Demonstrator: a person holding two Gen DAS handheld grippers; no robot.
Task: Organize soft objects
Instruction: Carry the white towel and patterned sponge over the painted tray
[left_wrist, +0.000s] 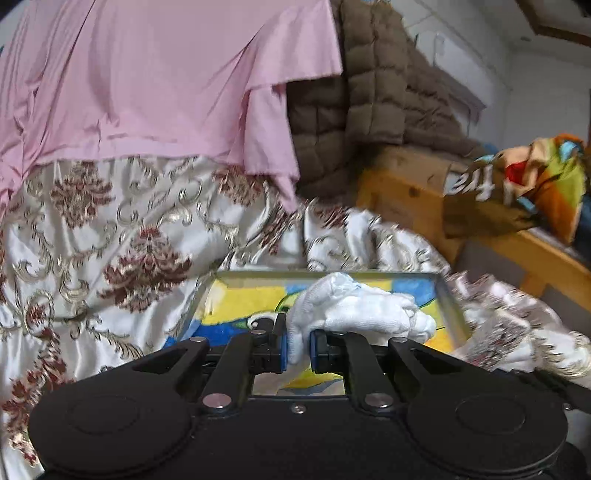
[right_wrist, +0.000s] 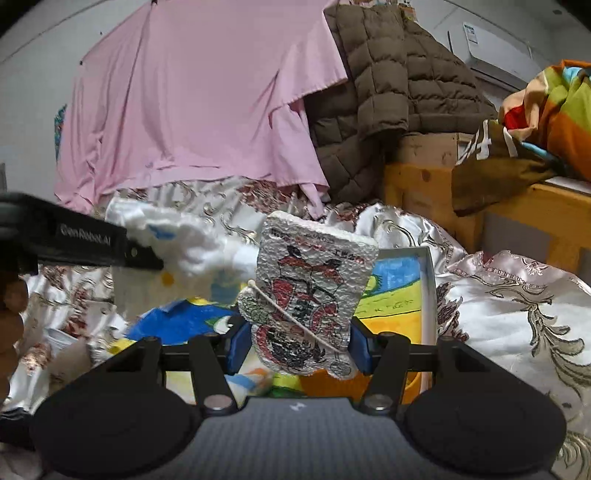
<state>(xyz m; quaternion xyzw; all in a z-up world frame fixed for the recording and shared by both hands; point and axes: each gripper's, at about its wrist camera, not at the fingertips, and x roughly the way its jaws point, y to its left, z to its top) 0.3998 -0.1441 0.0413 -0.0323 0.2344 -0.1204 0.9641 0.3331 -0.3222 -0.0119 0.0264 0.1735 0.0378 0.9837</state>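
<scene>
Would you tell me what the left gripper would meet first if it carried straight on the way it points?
Probably the shallow tray with the colourful picture; the left gripper, shut on a white cloth, points slightly downward over it. Depth is uncertain.

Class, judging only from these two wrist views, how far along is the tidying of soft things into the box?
Done: nothing soft visibly rests in the shallow box yet; only its colourful painted bottom shows. In hand: the left gripper pinches a white cloth above the box, and the right gripper clamps a foam piece with a drawing. Left: setting both down.
</scene>
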